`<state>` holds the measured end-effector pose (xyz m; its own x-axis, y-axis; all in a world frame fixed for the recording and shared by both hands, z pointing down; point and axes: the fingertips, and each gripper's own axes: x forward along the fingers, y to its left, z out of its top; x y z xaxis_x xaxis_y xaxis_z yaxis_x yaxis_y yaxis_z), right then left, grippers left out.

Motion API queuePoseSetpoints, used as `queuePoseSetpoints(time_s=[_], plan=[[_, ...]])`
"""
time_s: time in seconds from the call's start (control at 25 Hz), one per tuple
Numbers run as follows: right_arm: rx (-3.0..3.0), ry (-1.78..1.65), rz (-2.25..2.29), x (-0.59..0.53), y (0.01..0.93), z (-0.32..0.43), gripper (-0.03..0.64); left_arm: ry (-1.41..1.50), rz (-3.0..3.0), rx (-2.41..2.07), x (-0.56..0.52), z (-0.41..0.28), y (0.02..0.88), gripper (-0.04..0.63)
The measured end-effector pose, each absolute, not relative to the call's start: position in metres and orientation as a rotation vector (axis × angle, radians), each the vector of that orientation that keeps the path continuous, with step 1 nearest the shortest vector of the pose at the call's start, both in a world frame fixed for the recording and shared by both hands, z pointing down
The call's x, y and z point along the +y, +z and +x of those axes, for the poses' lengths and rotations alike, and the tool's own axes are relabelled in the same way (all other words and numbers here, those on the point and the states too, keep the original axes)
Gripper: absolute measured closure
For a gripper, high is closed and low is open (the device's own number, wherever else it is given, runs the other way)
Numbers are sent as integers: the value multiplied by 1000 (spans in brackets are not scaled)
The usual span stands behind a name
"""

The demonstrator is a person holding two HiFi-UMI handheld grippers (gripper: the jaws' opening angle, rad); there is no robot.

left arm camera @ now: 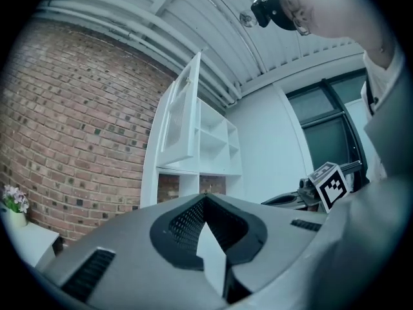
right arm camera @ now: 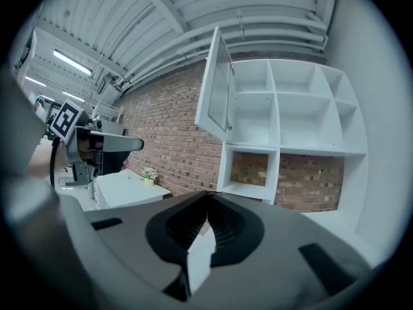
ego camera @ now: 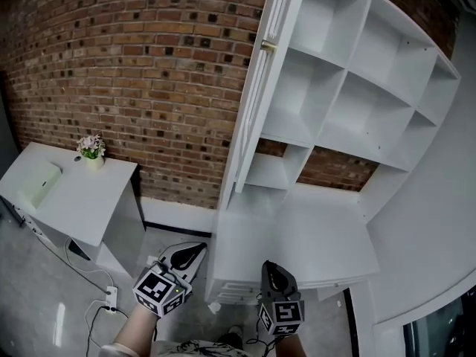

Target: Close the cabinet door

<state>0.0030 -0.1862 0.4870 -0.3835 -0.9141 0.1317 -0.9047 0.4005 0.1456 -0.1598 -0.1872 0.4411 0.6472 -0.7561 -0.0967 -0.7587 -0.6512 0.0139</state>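
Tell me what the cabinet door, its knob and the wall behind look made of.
Cabinet door: probably painted wood or laminated board, smooth matte white; the inset panel's material is unclear.
Knob: likely metal, brass-coloured and shiny.
Wall: bare red-brown brick with visible mortar joints.

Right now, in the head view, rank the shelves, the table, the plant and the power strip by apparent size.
1. Shelves, by far the largest.
2. Table.
3. Plant and power strip: both tiny and look about alike, so left unranked.
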Motion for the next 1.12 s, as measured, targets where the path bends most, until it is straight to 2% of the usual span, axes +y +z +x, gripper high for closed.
queuePoseSetpoints(time_s=[0.44, 0.68, 0.88, 1.12], plan=[[-2657, -90, 1330, -291, 461, 61, 611, 166, -2646, 1628, -260, -109, 418, 584], [-2687, -157, 1321, -321, 446, 81, 611, 231, -2548, 1691, -275, -114, 393, 584], [-2712, -181, 1354, -337, 433, 78, 611, 403, -2499, 1568, -293, -124, 344, 584], [-2737, -233, 1367, -342, 415, 56, 611, 393, -2403, 1492, -314, -145, 274, 584]])
